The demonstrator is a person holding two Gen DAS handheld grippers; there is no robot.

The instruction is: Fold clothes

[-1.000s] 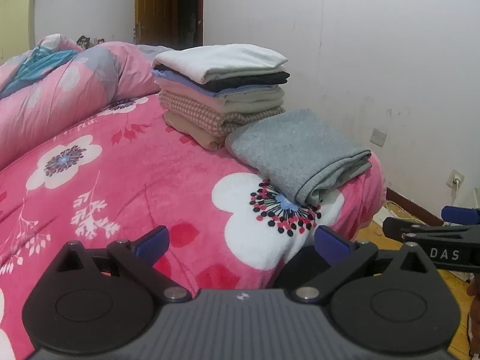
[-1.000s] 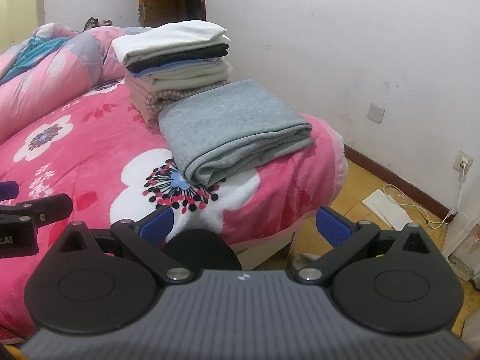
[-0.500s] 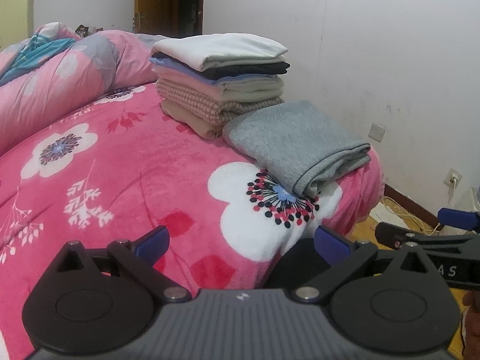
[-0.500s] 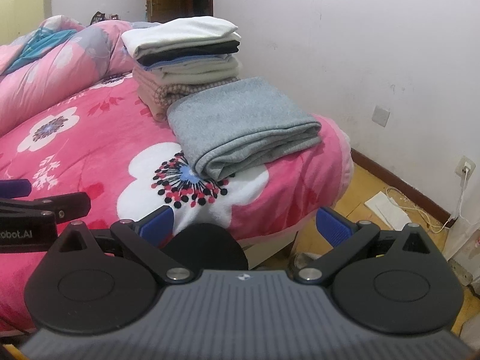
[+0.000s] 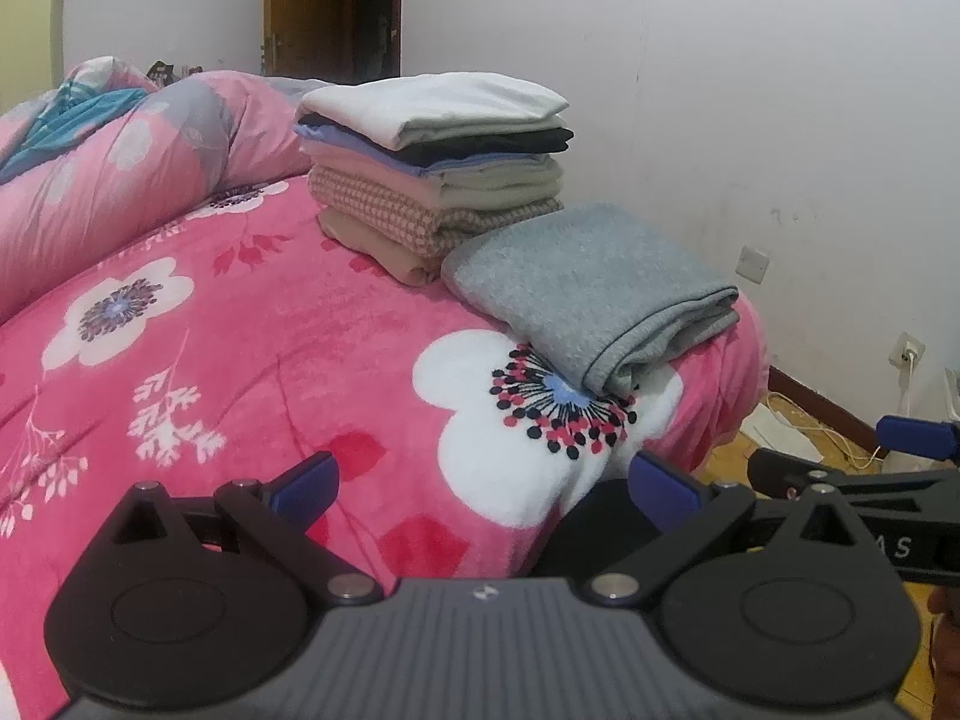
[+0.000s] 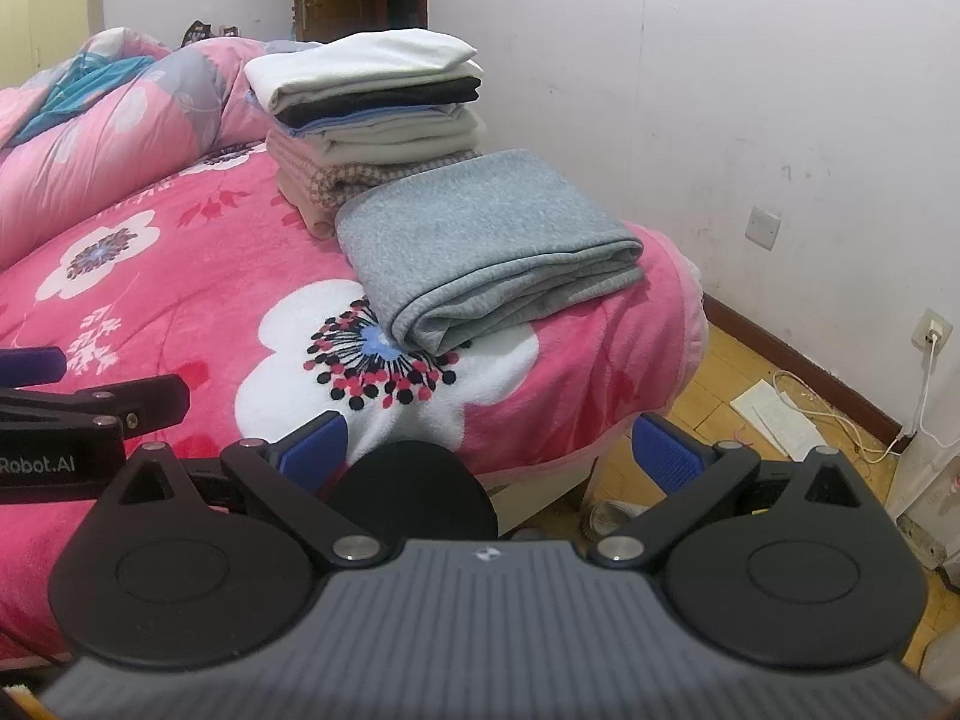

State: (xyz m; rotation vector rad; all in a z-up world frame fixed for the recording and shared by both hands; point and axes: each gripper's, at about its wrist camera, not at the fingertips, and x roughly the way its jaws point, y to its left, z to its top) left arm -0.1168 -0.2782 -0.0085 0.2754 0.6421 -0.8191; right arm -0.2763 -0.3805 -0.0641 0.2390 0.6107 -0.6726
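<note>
While both tools, left (image 5: 483, 489) and right (image 6: 492, 450), hang spread and empty, we see the folded grey garment (image 6: 480, 240) ahead, nearer our right, its length running away toward the stack (image 6: 372, 114).

Two wrist cameras, side by side at the bed's foot

Each looks forward, low over the pink blanket (image 5: 252, 324), toward the white wall (image 6: 720, 90). Both share the grey folded cloth (image 5: 591, 285) and the clothes stack (image 6: 372, 108); the right view sits nearer the corner and catches the floor (image 6: 714, 396).
</note>
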